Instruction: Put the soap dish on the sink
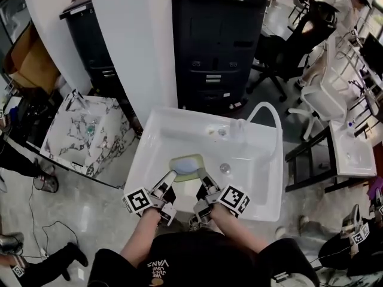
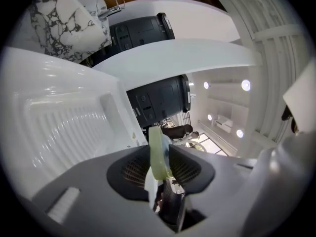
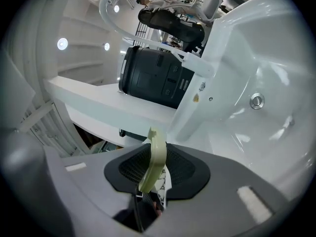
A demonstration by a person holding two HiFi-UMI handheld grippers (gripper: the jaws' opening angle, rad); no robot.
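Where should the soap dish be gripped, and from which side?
Probably the thin rim, taken from the person's side. The soap dish is shallow and wide and held level, so the left gripper and right gripper each pinch a near corner of the rim.

The sink (image 1: 263, 160) is glossy white and smooth like glazed ceramic, with a shiny metal drain (image 1: 225, 168). The soap dish (image 1: 187, 165) looks like pale green, slightly translucent plastic. At left, the counter (image 1: 84, 133) has a veined marble finish. The cabinet (image 1: 218, 40) at top is dark and matt. The floor (image 1: 90, 214) is polished grey.
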